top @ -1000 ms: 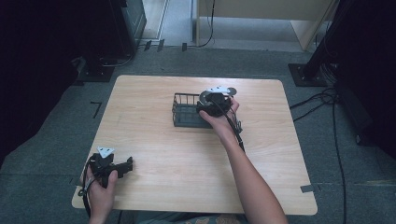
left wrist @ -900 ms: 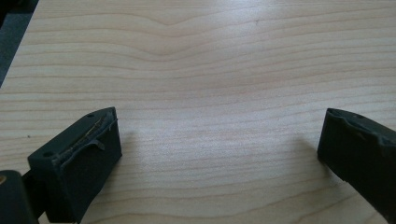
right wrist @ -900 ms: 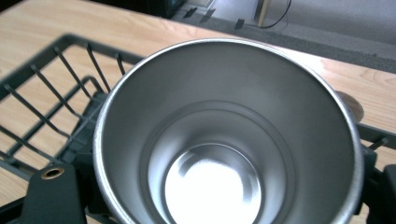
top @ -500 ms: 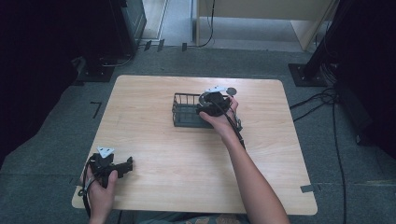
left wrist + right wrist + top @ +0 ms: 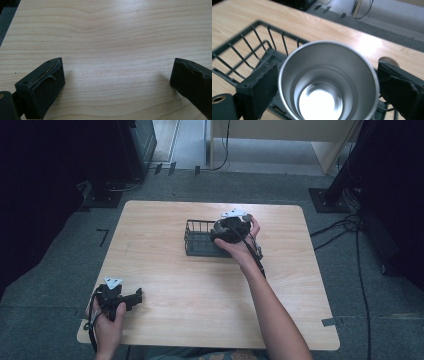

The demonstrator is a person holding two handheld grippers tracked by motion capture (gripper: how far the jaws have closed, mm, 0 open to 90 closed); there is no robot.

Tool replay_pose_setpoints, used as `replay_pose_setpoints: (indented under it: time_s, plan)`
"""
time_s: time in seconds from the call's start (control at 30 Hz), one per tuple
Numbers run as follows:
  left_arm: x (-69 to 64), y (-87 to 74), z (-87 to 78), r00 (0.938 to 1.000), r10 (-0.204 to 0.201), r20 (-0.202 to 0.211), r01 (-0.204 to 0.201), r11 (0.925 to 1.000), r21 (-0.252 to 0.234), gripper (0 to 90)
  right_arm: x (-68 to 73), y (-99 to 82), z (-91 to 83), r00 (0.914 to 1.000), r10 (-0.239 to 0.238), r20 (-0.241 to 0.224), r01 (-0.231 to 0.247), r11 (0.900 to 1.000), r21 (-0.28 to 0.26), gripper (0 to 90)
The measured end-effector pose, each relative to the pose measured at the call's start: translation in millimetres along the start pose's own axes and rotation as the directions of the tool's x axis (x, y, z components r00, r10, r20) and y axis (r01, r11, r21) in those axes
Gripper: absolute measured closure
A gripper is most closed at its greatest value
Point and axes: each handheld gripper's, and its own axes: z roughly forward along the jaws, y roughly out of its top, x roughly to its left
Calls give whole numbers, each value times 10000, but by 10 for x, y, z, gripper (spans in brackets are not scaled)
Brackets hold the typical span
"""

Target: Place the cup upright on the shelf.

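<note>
Right tongs (image 5: pixel 327 82): your jaws stand either side of a metal cup (image 5: pixel 328 82), the left jaw against its wall, the right jaw just beside its rim; whether that side presses the cup you cannot tell from here. In the high view the right tongs (image 5: pixel 231 229) sit over the right end of the wire basket (image 5: pixel 197 240), your right hand (image 5: pixel 240 245) wrapped round them.

Cup: brushed steel, round, open mouth facing the right gripper view's camera, thin bright rim, walls tapering to a shiny bottom that throws back a white glare. No contents visible. It sits inside the wire basket (image 5: pixel 249 50), near the basket's far side.

Basket: dark wire, rectangular, upright bars along the sides, standing on the bench (image 5: pixel 165 285) right of centre and toward the far edge.

Left tongs (image 5: pixel 117 82): jaws spread wide, nothing between them, bare wood grain below. In the high view the left tongs (image 5: pixel 135 296) lie low at the bench's near left corner, held in your left hand (image 5: pixel 107 320), well apart from the basket.
</note>
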Motion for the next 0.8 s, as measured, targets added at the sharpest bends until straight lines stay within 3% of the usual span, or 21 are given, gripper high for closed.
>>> replay_pose_setpoints:
  time_s: [0.4,0.8]
  plan:
    - [0,0,0,10000,-6,-1,6,10000,-1,0,-104,29,-468,9990,180,-417,-220,9951,-962,9]
    - [0,0,0,10000,4,-4,-4,10000,1,0,-317,-243,-854,9984,463,-325,-500,9908,-1254,0]
